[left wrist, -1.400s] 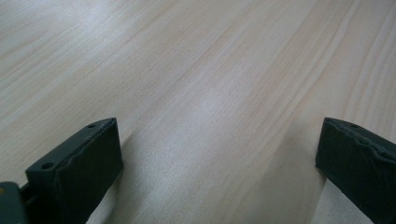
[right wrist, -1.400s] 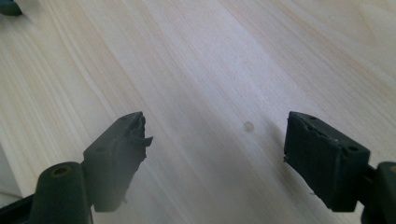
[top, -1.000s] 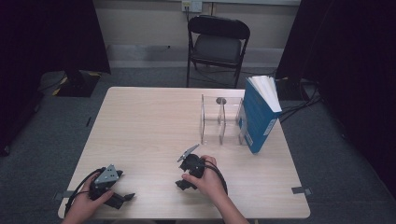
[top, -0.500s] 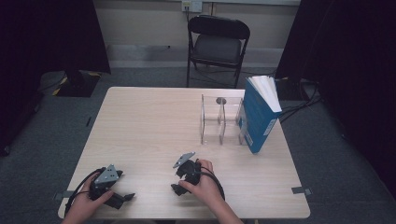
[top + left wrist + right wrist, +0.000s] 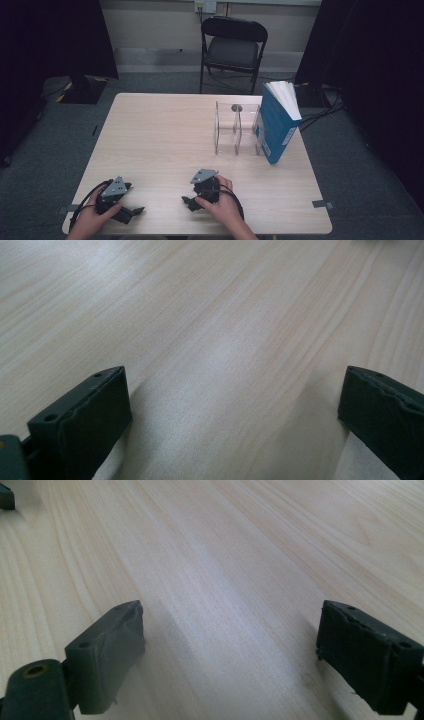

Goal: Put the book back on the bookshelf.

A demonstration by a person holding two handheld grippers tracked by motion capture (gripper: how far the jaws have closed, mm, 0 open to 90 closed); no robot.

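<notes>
Resting near the table (image 5: pixel 165 125) front edge, both grippers gape, empty

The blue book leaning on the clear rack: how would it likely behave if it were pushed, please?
The blue book stands tilted against the clear rack, so a sideways push would probably tip it. It looks thick, so likely heavy. Its pages fan at the top and may splay when lifted.
</notes>
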